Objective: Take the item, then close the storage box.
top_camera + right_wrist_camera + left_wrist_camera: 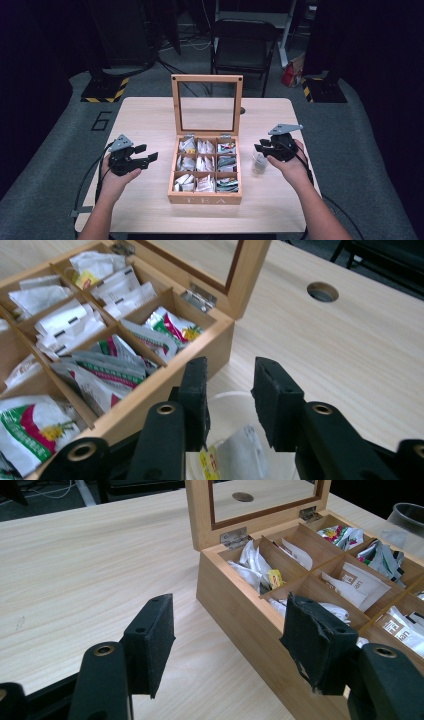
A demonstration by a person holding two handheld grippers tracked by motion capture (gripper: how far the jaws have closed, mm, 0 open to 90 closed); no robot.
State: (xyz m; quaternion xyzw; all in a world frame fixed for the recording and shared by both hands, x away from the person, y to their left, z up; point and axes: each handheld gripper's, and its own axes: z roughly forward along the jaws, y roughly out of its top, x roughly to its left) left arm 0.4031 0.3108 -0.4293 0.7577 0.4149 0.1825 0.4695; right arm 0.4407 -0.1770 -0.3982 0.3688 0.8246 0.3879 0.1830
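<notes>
Tea box [205, 199] open at frame centre; glass [259, 163] just right of it, a tea bag [235, 455] inside.
Right gripper [230, 400] hovers over the glass, jaws apart, holding nothing. Left gripper [225, 645], frame left, jaws wide, empty. Likely step: bagging the glass. Lift the right straight up, clear of the rim, so the glass doesn't tip.
</notes>
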